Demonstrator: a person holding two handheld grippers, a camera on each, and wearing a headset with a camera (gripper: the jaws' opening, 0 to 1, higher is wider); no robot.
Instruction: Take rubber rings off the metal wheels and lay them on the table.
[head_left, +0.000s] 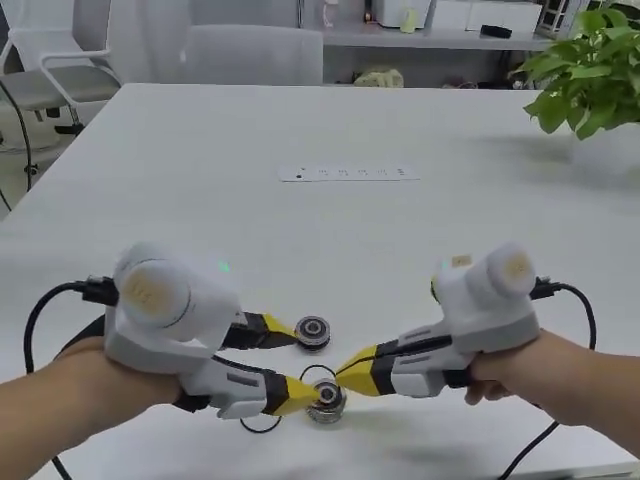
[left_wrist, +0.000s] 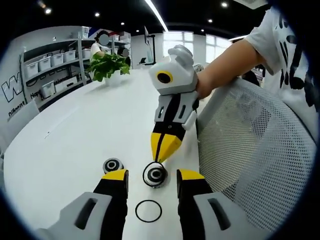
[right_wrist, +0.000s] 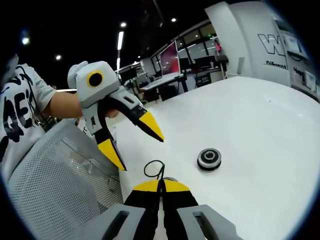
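Left claw (left_wrist: 151, 176): I see it wide, jaws either side of the near wheel (head_left: 327, 397).
Right claw (right_wrist: 161, 183): closed, pinching a rubber ring (right_wrist: 154, 169) above that wheel.
Loose ring (left_wrist: 148, 211): flat on the table (head_left: 400, 250), at the near wheel's seven o'clock in the head view.
Far wheel (head_left: 313, 333): at the near wheel's twelve o'clock.

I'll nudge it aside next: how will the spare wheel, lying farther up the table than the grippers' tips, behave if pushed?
The wheel lies flat on the table, so it probably slides rather than rolls. Being metal and compact, it is likely stiff and heavy for its size.
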